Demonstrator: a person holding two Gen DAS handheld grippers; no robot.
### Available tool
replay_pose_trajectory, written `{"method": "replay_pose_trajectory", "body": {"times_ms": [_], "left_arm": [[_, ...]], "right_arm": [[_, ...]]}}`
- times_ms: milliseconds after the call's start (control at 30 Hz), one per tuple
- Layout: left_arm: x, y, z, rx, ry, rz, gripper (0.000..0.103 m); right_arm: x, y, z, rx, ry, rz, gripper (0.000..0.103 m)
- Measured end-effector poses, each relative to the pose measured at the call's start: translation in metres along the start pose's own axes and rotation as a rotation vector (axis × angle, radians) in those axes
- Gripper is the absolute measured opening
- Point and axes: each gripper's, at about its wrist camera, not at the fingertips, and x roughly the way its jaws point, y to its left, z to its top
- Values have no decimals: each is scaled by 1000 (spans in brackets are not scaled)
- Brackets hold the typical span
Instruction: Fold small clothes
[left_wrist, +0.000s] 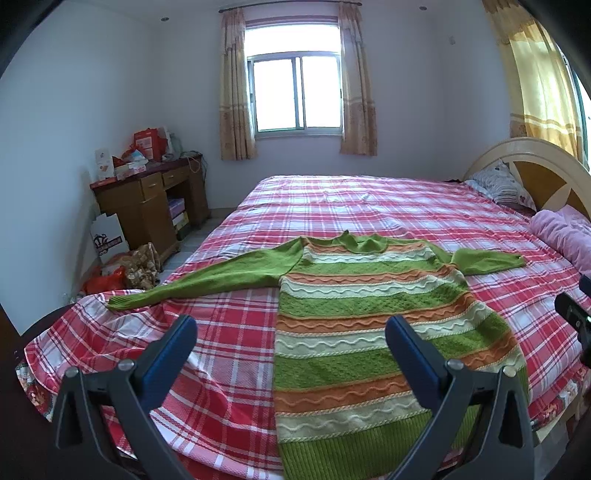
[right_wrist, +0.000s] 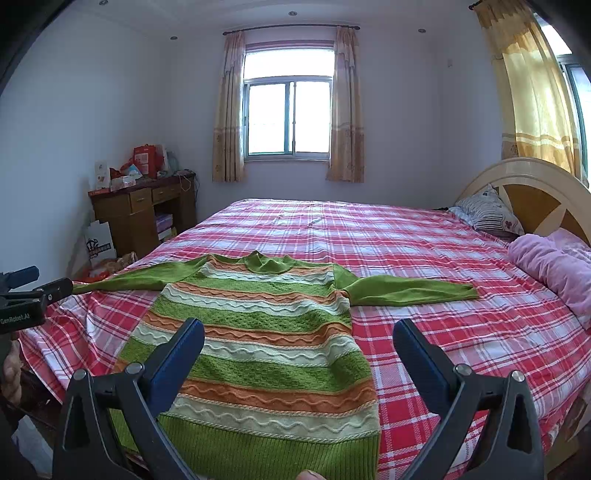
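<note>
Left tongs (left_wrist: 291, 328), right tongs (right_wrist: 299, 332) wide apart above flat sweater (right_wrist: 258, 332).

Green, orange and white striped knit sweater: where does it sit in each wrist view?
Left wrist: striped knit sweater lies right of centre on the red plaid bedspread.
Right wrist: sweater lies left of centre.
Shared landmark: curtained window on the far wall.

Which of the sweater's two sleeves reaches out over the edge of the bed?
The sleeve toward the desk side: its cuff reaches the bedspread's drooping edge, while the sleeve toward the headboard lies fully on the bed.
</note>
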Motion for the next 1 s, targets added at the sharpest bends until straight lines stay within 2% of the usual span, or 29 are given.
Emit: {"method": "replay_pose_trajectory", "body": {"times_ms": [1000], "left_arm": [[1,4,-3,-6,-6,15,103]], "right_arm": [[5,1,-7,-1,25,7,102]]}}
